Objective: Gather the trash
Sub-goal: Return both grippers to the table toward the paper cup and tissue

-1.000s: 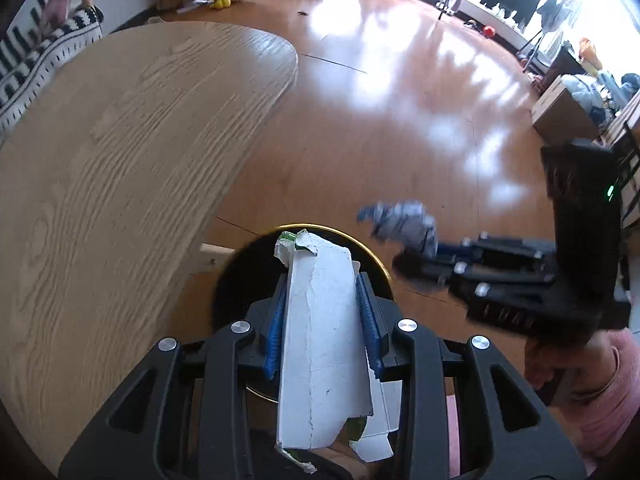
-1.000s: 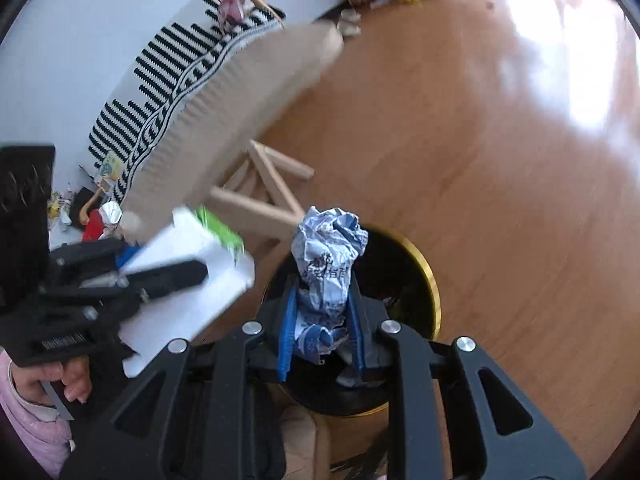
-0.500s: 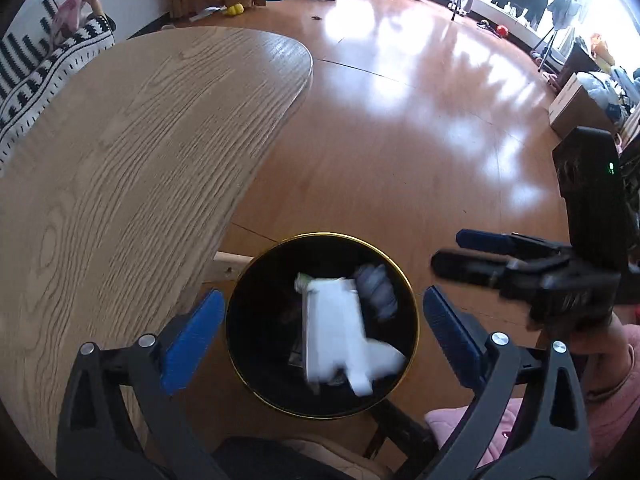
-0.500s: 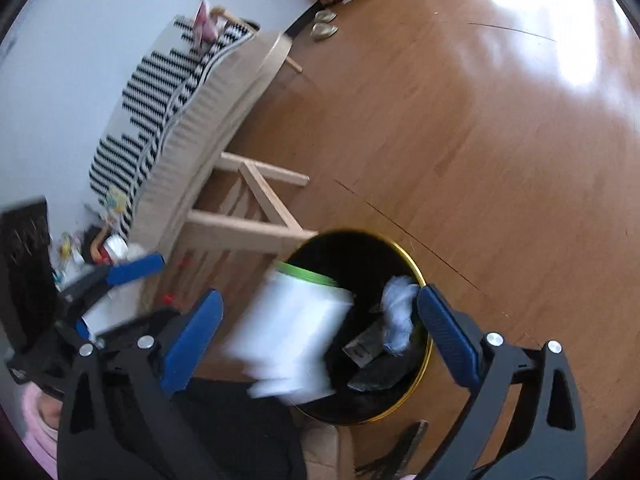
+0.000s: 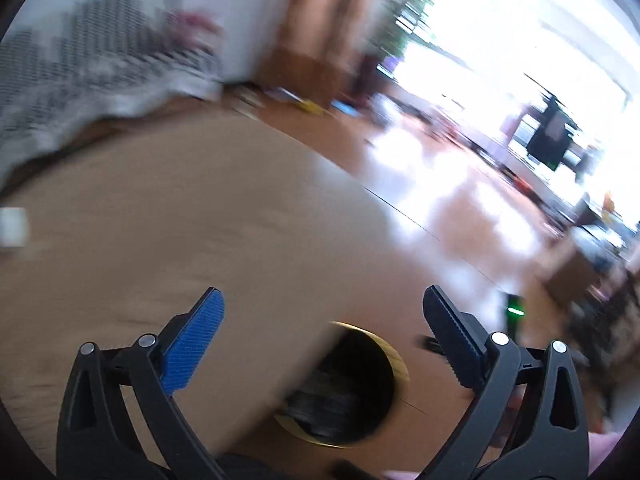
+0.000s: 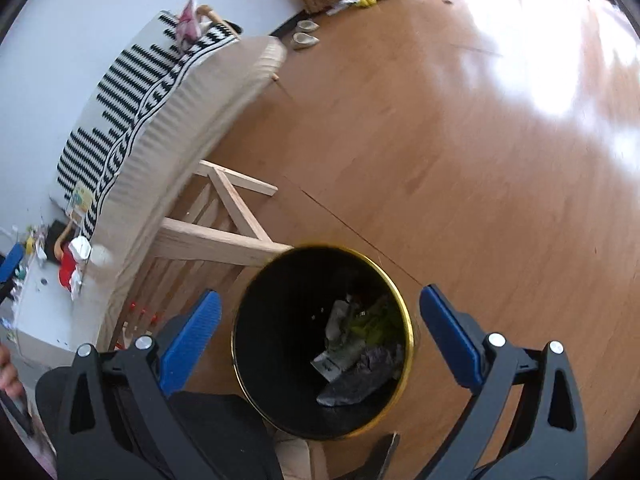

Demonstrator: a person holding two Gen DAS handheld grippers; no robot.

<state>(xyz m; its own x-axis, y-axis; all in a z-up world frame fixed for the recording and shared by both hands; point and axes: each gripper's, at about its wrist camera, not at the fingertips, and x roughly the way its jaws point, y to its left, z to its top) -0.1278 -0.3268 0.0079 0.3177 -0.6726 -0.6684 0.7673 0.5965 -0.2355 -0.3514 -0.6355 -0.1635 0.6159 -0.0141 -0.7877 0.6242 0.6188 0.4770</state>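
Observation:
A black trash bin with a gold rim (image 6: 404, 312) stands on the wood floor beside the table. Crumpled paper and a flattened carton (image 6: 352, 356) lie inside it. My right gripper (image 6: 320, 308) is open and empty, straddling the bin from above. My left gripper (image 5: 324, 308) is open and empty, above the table edge; the bin (image 5: 396, 360) shows blurred below it, partly hidden by the table top (image 5: 180, 232). A small white thing (image 5: 12, 226) sits at the table's far left, blurred.
The wooden table's legs (image 6: 224, 236) stand just left of the bin. A striped black-and-white sofa (image 6: 132, 104) lies behind the table. Slippers (image 6: 304, 38) and small toys sit on the far floor. Cluttered items (image 6: 68, 260) lie at the left.
Both grippers opened and dropped the carton and the crumpled paper into the bin. The left gripper has since swung up and left toward the table top, blurring its view.

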